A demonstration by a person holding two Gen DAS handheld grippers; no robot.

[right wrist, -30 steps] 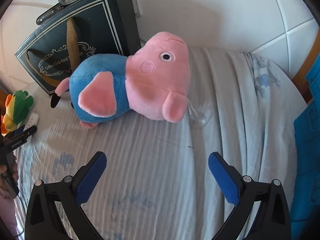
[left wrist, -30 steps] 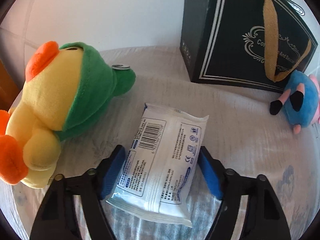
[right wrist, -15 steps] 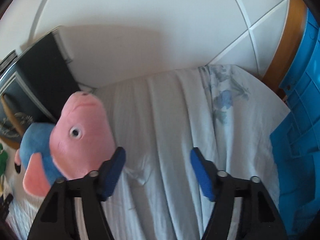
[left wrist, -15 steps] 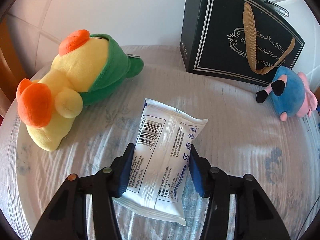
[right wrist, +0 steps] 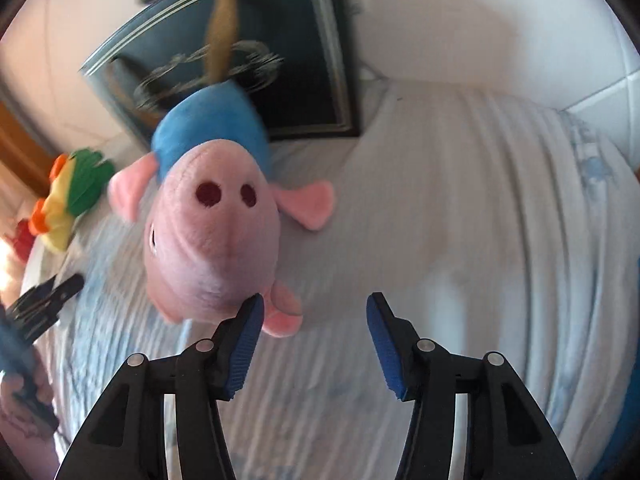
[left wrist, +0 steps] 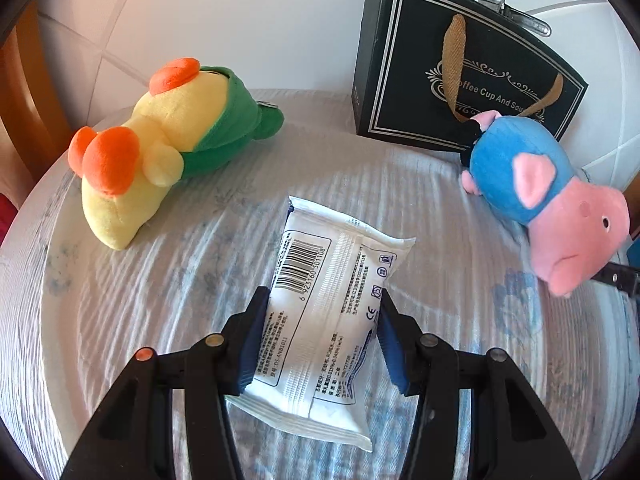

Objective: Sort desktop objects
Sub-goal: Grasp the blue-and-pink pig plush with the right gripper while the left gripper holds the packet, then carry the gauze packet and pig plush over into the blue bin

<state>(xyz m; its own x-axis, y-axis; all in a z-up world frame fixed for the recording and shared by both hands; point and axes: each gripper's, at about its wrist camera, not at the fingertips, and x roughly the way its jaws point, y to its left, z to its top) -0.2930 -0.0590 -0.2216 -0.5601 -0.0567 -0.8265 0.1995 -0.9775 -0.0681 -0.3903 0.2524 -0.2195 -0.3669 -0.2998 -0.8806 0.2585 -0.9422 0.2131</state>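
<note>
My left gripper [left wrist: 323,294] is shut on a white wipes packet [left wrist: 340,248], its blue pads pressing both long sides, and holds it above the pale cloth-covered table [left wrist: 160,300]. A pink and blue pig plush [left wrist: 532,184] lies at the right. In the blurred right wrist view the pig plush [right wrist: 212,240] faces me, its head against the tip of the left finger [right wrist: 248,332]. My right gripper [right wrist: 314,300] stands half open with only cloth showing between its pads. A yellow duck plush in a green hood [left wrist: 160,148] lies at the left.
A black gift bag [left wrist: 460,60] with gold handles stands against the white tiled wall at the back. Wooden furniture [left wrist: 24,80] borders the table's left side. Something blue [right wrist: 628,440] shows at the right edge. A person's hand [right wrist: 24,392] holds the left gripper.
My left gripper closed on the packet and drew back with it. My right gripper's jaws narrowed by about half and swung left and right; the pig now faces it, turned from its side.
</note>
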